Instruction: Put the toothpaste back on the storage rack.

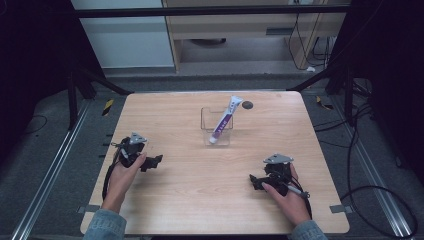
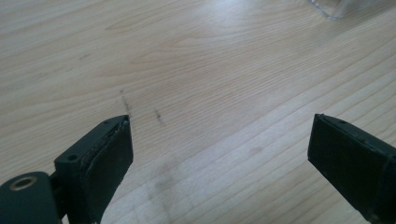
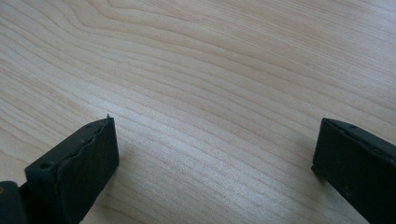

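1. On the wooden table (image 1: pixel 200 175) in the high view, a toothpaste tube (image 1: pixel 223 121) leans in a clear holder (image 1: pixel 217 127), well apart from the left gripper (image 1: pixel 152 162) and right gripper (image 1: pixel 256 182); its print is unreadable.
2. Left gripper view: jaws spread wide; what is probably the holder's corner (image 2: pixel 338 8) is cut off.
3. Right gripper view: jaws apart over bare wood.

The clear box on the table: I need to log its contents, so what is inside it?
A white and purple tube leans inside the clear box, its flat end sticking out above the rim. Nothing else shows through the clear walls.
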`<state>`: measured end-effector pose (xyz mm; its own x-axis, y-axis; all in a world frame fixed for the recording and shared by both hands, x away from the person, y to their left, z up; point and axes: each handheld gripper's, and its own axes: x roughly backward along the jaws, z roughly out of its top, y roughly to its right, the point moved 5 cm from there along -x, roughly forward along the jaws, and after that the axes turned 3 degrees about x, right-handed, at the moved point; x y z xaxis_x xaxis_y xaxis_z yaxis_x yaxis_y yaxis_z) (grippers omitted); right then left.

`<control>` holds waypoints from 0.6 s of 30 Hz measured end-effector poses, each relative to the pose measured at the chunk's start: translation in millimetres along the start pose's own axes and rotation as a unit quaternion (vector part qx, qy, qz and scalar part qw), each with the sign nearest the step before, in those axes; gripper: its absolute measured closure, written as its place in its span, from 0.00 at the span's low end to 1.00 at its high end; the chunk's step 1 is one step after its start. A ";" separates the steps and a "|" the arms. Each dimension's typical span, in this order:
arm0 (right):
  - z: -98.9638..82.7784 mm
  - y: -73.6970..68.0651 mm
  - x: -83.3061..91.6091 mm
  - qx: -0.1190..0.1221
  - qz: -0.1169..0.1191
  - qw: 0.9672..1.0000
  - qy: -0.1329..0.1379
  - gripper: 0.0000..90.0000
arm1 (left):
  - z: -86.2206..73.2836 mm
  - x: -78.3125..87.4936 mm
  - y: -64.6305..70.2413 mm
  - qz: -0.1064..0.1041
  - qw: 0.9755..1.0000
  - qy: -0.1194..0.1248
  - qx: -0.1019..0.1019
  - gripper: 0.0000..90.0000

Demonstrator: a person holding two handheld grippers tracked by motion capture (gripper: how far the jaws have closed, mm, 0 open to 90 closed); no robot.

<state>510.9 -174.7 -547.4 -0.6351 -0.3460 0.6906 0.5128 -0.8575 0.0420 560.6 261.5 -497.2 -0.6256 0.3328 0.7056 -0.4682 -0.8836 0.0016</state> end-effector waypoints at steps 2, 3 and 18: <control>0.0 0.0 0.0 0.000 0.000 1.000 0.000 0.01 | -3.9 -0.4 -3.5 0.006 1.000 0.000 0.004 0.07; 0.0 0.0 0.0 0.000 0.000 1.000 0.000 0.01 | -6.6 -0.3 -6.3 0.011 1.000 0.000 0.005 0.07; 0.0 0.0 0.0 0.000 -0.001 1.000 0.000 0.01 | -27.2 -0.8 -33.0 0.041 0.998 0.009 0.043 0.07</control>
<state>510.9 -174.7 -547.4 -0.6357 -0.3448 0.6907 0.5121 -0.8579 0.0431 559.6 299.4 -517.1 -0.6706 0.2638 0.6933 -0.3606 -0.9327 0.0061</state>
